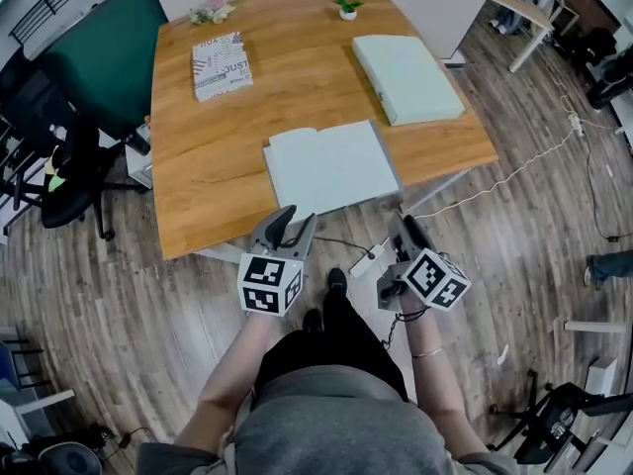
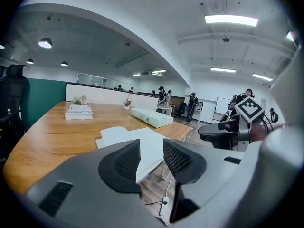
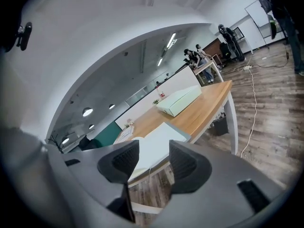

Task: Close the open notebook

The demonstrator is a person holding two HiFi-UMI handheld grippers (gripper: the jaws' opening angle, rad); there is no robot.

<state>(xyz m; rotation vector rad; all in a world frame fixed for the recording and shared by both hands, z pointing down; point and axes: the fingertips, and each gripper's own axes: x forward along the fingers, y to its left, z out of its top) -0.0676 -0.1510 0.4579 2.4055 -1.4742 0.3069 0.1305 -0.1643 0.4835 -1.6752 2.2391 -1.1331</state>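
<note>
Fingers (image 2: 124, 163) of the left gripper (image 1: 294, 221) are spread with nothing between them. Same for the right gripper (image 1: 407, 228): its fingers (image 3: 185, 164) are parted and empty. We read both as opened ready for a grab, not holding anything. Both grippers hang off the table's near edge, over the floor, aimed at the work, left one near the notebook's near-left corner, right one off its near-right corner. That looks like an approach stance, one tool per side.

Table (image 1: 218, 166): wood top, carries everything. Open notebook (image 1: 330, 164) lies flat, pages up, at the near edge, toward the right. Its near side may overhang the edge slightly, hard to say from the head view. Being that close to the edge puts a cover within reach; we judge closing not yet begun.

Pale green box (image 1: 407, 77) sits near the right edge, well apart from the notebook, out of the way. Printed book (image 1: 222, 64) is toward the far-left corner. Small potted plant (image 1: 347, 8) stands at the far edge. None of these blocks the fold.
</note>
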